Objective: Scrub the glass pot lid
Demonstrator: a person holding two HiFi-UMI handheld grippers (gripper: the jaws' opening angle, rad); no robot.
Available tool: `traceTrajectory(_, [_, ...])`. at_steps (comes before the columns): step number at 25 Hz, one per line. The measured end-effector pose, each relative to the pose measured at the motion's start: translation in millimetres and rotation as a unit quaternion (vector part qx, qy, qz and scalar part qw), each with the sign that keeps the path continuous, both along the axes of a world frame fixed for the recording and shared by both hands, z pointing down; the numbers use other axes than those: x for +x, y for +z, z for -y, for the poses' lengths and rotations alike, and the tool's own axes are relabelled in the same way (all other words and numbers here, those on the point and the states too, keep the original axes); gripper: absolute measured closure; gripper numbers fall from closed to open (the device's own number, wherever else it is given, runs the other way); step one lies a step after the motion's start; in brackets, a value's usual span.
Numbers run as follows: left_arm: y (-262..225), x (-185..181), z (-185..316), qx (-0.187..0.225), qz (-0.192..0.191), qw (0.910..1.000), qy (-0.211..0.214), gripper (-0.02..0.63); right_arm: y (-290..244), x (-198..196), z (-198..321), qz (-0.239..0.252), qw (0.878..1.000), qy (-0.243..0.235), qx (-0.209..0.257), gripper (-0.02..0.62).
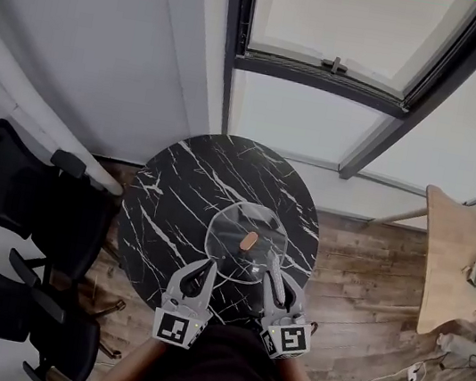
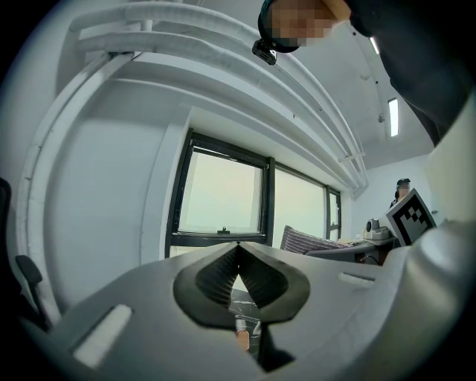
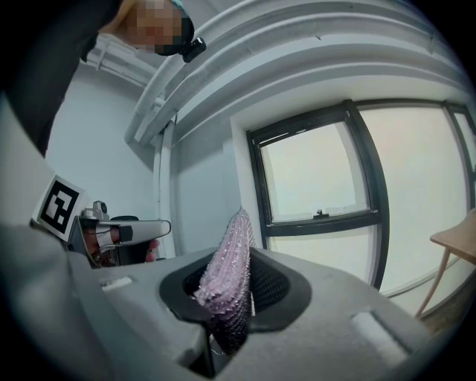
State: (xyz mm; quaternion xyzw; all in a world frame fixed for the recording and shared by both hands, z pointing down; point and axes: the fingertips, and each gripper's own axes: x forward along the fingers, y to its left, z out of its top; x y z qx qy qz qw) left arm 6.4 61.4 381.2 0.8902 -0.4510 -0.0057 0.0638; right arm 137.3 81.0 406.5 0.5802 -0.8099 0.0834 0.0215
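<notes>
- Nearest, the left gripper (image 1: 206, 268) was clenched shut by the near rim of the glass pot lid (image 1: 238, 217).
- Beside it, the right gripper (image 1: 272, 265) clamped a pink scrubbing cloth (image 3: 227, 279).
- Beyond, that lid lay knob-up on the round black marble counter (image 1: 174, 193).

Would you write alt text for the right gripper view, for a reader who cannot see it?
The right tool is shut on a glittery pink scrubbing cloth that stands up between its jaws. Behind are a white wall and a dark-framed window; the left tool, with its marker cube, shows at far left.
</notes>
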Motion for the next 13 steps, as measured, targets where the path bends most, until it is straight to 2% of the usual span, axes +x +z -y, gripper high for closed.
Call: traceTrajectory(13, [0, 0, 9, 0.002, 0.002, 1.0000, -0.004, 0.603, -2, -4, 12, -0.008, 1.000, -0.012, 0.002, 0.523])
